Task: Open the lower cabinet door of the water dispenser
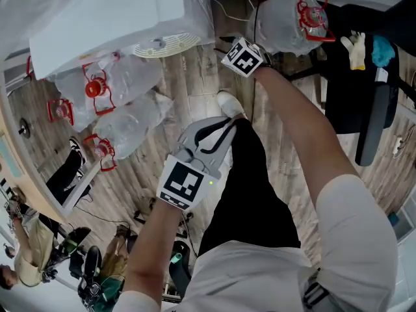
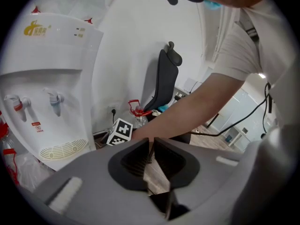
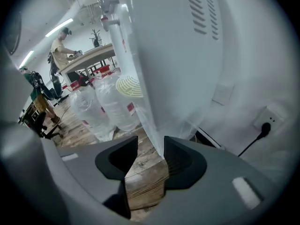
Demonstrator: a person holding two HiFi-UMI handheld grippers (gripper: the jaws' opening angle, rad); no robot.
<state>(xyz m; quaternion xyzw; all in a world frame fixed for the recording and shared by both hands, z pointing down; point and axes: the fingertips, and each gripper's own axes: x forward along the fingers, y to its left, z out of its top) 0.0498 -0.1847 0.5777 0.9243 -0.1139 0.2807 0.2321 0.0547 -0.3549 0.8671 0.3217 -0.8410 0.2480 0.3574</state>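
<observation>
Reaching: R arm stretches from lower right to upper centre of head view, forearm bare, ending at the right gripper (image 3: 150,146) beside the water dispenser (image 1: 104,25).
R jaws: released, standing apart w/ nothing gripped; wood floor (image 3: 140,182) shows thru the gap, and the dispenser's white corner edge rises just beyond it.
L arm: forearm comes up from bottom centre-left of head view; the left gripper (image 1: 224,125) sits mid-frame over a black trouser leg (image 1: 250,194), tips near a white shoe (image 1: 229,103).
L jaws: clenched to a thin slit, nothing btwn them.
Dispenser: upper left in head view, seen from above; fills left side of left gripper view w/ red tap (image 2: 18,104), blue tap (image 2: 55,100) and cream drip tray (image 2: 63,151).
Lower door: no view shows it clearly; in left gripper view that gripper's grey body covers the part below the tray.
Bottles: large clear water bottles (image 1: 123,83) w/ red handles lie on the floor, mid-left of head view; one more (image 1: 292,18) at upper right.
Contents: can't tell if any water is inside.
</observation>
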